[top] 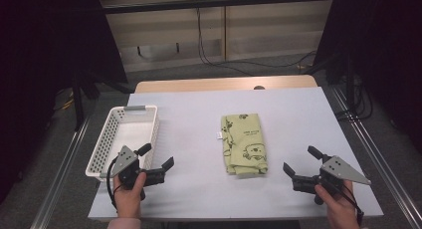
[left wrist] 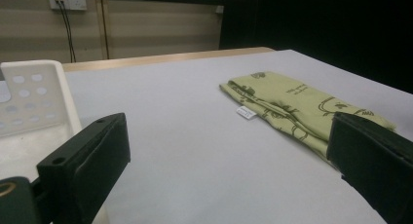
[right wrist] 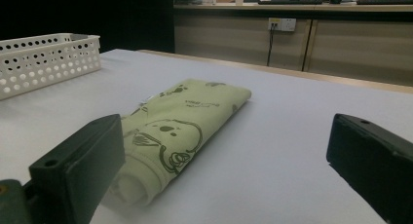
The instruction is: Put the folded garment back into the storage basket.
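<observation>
In the high view, a folded green cloth (top: pixel 243 144) is seen lying flat near the middle of the counter (top: pixel 189 139), with a white perforated basket (top: pixel 124 139) well apart on the left; the left gripper (top: pixel 157 157) is held beside the basket's near end and the right gripper (top: pixel 298 162) near the counter's right front — both with jaws spread and nothing between them; the step in hand is judged to be the approach, before any grasp of the cloth.

In the left gripper view, the cloth (left wrist: pixel 302 107) is shown ahead and to the right, a small white label (left wrist: pixel 246 113) jutting from its edge, the basket's (left wrist: pixel 34 102) corner close on the left; the jaws are parted wide.

In the right gripper view, the cloth (right wrist: pixel 170 131) is seen as a thick, soft stack printed with dark cartoon figures, its rounded fold nearest; the basket (right wrist: pixel 48 61) stands far behind; the jaws are open — a low pinch across that folded edge is probably called for next.
</observation>
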Tool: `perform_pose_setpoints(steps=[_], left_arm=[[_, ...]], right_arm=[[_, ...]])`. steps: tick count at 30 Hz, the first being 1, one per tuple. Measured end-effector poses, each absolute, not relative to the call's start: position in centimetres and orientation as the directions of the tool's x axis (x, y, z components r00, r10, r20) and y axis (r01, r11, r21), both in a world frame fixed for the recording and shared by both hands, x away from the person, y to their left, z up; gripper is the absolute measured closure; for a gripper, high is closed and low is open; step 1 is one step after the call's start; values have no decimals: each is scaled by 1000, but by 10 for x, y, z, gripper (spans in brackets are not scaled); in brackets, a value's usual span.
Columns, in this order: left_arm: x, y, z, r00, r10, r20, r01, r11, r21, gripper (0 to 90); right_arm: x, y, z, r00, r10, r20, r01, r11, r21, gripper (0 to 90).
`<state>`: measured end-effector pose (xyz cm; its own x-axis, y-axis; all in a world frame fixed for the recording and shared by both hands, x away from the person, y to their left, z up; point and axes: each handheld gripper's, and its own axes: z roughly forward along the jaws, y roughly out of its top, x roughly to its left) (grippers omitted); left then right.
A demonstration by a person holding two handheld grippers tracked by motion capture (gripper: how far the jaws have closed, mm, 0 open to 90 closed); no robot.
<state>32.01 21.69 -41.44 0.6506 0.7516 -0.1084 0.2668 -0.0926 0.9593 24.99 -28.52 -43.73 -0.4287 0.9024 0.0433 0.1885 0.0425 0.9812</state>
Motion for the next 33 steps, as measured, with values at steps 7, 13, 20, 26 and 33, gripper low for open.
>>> perform_pose_setpoints(steps=[7, 13, 20, 26, 33], left_arm=[[323, 209, -413, 652, 746, -138, 282, -70, 957, 23], [328, 202, -412, 649, 747, -143, 287, -67, 956, 22], [335, 187, -409, 671, 732, -119, 281, -102, 954, 22], [339, 178, -410, 683, 721, -120, 288, -114, 951, 21], [345, 168, -409, 689, 712, -136, 302, -111, 947, 21]], right_arm=[[249, -286, -437, -425, 904, 37, 189, 49, 981, 4], [250, -287, -437, -422, 906, 39, 188, 46, 981, 4], [250, -286, -437, -435, 900, 36, 186, 50, 981, 4], [250, -286, -437, -436, 899, 35, 184, 50, 982, 5], [249, -286, -437, -440, 897, 34, 180, 51, 982, 6]])
